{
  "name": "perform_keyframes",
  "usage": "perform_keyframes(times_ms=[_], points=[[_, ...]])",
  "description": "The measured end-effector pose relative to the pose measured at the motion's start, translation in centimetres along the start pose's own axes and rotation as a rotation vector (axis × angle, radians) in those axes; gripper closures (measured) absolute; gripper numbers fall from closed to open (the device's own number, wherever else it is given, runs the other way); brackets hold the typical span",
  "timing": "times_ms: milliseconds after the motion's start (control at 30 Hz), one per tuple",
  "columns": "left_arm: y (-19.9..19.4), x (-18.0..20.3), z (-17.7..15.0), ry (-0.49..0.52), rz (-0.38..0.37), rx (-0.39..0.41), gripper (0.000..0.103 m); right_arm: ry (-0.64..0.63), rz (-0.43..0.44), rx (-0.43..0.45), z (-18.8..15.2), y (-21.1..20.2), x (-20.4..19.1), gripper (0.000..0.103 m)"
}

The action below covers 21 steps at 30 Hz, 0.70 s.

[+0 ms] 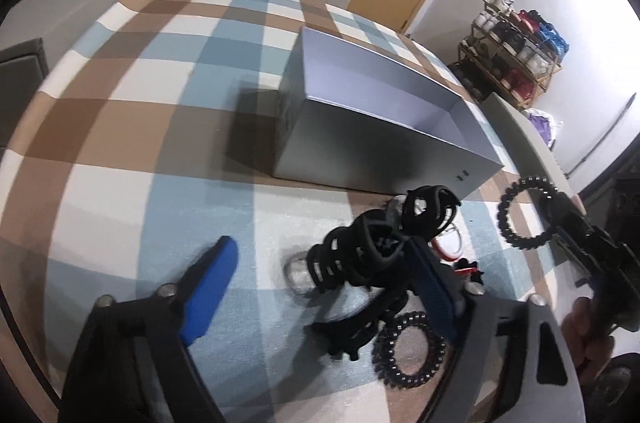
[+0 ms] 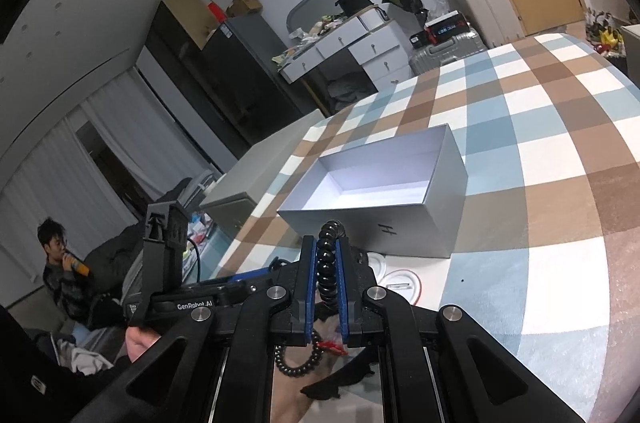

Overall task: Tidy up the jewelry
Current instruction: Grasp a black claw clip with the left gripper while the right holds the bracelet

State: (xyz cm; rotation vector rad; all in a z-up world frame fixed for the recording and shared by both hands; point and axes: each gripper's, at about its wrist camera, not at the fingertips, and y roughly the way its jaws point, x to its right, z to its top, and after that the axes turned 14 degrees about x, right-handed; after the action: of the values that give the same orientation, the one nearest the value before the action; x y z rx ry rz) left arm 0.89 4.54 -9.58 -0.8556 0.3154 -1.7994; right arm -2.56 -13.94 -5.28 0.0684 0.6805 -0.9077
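Note:
On the checked cloth (image 1: 160, 83) stands an open grey box (image 1: 360, 135), and the right wrist view shows the box (image 2: 440, 191) empty inside. My left gripper (image 1: 320, 243) is open and tilted down over a pile of black claw clips (image 1: 360, 251). The clips lie between its blue fingers, close to the right one and well apart from the left one. My right gripper (image 2: 325, 243) is shut on a black spiral hair tie (image 2: 328, 255). From the left wrist, that hair tie (image 1: 524, 211) hangs as a loop at the right gripper's tip, just right of the box.
A second spiral hair tie (image 1: 408, 351), a clear ring (image 1: 296, 271), a red-and-white bangle (image 1: 448, 243) and another black clip (image 1: 348, 331) lie near the pile. White bangles (image 2: 400, 283) sit before the box. A shoe rack (image 1: 516, 63) and a seated person (image 2: 64, 271) are beyond the table.

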Motion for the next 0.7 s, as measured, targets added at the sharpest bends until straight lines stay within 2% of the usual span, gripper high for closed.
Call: perform_keyframes(times_ms=[100,167,233,433,700], points=[[0.1,0.3,0.0,0.019,-0.009,-0.007,0.04,0.004,0.004,-0.004,-0.1,0.2,0.1,0.094],[0.0,0.7,-0.1,0.035,-0.026,-0.01,0.053,0.004,0.004,-0.008,-0.2,0.4,0.1,0.094],[0.1,1.3,0.0,0.059,-0.042,-0.01,0.063,0.002,0.004,-0.01,-0.2,0.4,-0.1,0.094],[-0.5,2.2,0.1,0.151,0.033,0.027,0.063,0.0,-0.008,-0.014,-0.2,0.6,-0.1,0.094],[-1.9,2.1,1.3,0.172,0.047,0.087,0.063,-0.032,0.007,0.002,0.7,0.6,-1.3,0.094]])
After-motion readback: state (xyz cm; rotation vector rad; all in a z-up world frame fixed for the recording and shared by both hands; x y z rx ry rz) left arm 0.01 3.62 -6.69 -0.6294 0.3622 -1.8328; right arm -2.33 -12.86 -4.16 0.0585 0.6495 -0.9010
